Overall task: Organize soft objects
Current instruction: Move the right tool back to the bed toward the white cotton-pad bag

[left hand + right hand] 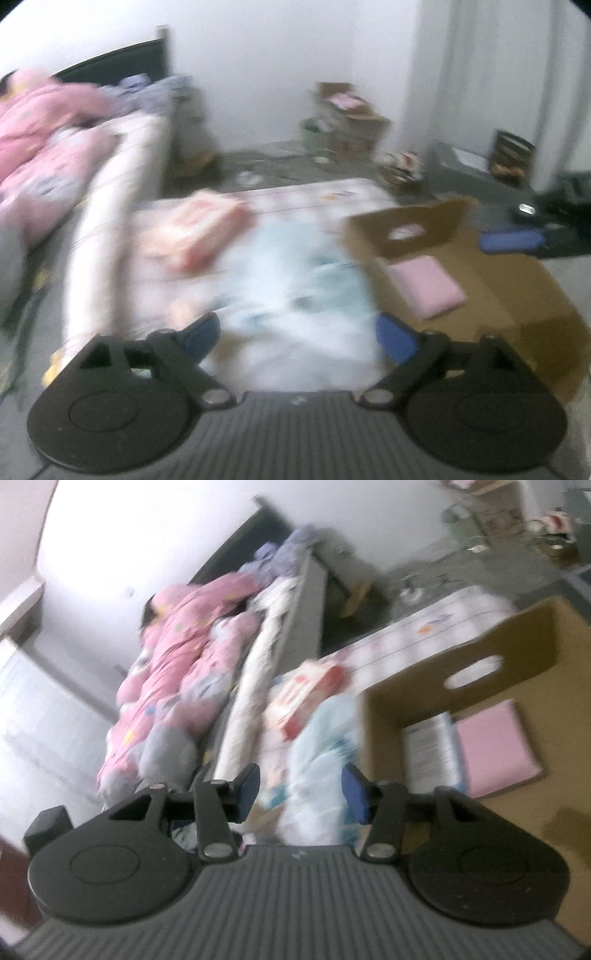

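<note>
A pale blue and white soft bundle (295, 291) lies on a white printed mat (314, 195), blurred in both views. My left gripper (298, 338) hangs over its near end, jaws wide apart, with no pad seen pressing on it. In the right wrist view the same bundle (321, 746) lies beyond my right gripper (301, 792), whose blue pads stand apart and hold nothing. A red and white soft pack (207, 229) (310, 694) rests left of the bundle. To the right, an open cardboard box (417, 225) (443, 653) holds a pink folded pad (424, 291) (495, 746) and a white and blue pack (432, 753).
A bed with a pink quilt (40, 122) (177, 657) and a hanging white sheet (107, 229) stands at the left. Boxes and clutter (347, 122) sit against the far wall. A dark bag (569, 206) and a blue object (509, 240) lie right of the box.
</note>
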The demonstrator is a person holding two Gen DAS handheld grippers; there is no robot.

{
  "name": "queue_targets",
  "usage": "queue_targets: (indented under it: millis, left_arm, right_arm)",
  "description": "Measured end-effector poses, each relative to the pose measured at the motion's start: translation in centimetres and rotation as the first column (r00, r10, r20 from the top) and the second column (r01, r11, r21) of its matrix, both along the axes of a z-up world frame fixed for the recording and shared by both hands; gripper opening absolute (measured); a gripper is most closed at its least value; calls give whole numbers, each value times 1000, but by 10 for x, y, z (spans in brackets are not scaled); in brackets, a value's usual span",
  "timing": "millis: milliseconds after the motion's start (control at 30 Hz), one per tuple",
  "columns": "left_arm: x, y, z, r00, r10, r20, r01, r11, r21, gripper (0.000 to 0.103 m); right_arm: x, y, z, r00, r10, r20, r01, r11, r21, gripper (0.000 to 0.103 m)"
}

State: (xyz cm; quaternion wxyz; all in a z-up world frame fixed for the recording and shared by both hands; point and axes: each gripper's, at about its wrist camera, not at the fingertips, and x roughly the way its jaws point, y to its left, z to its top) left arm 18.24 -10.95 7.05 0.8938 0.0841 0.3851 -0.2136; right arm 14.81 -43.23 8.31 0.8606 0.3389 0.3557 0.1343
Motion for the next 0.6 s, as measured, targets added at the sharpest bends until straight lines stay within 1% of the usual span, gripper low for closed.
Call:
queue_targets:
  millis: [67, 167, 267, 367, 467, 533, 600]
  left_arm:
    - [0, 39, -1, 997, 72, 0, -72, 997, -15, 93]
    - [-2, 92, -7, 985, 175, -11, -175, 984, -40, 92]
    - [-5, 132, -17, 969, 243, -39, -245, 968, -58, 92]
    - [-11, 162, -32, 954, 293, -59, -296, 953, -70, 92]
    - [-20, 183, -46, 943, 325, -74, -331, 940, -85, 92]
    - [-26, 191, -56, 936, 340, -90, -348, 932, -97, 92]
    - [-32, 197, -64, 932, 348, -99, -357, 929, -98, 92]
  right_arm:
    - [3, 26, 2, 999, 45, -4, -45, 999, 10, 50]
    - [12, 70, 2, 993, 119, -9, -118, 992, 34, 51]
    - [22, 110, -5, 984, 176, -20, -175, 983, 55, 52]
    - [30, 147, -19, 975, 218, -46, -214, 974, 79, 52]
    - [34, 175, -35, 969, 239, -63, -233, 969, 87, 53]
    - [34, 193, -46, 965, 251, -69, -245, 966, 82, 56]
    - [31, 209, -58, 965, 251, -78, -248, 967, 53, 57]
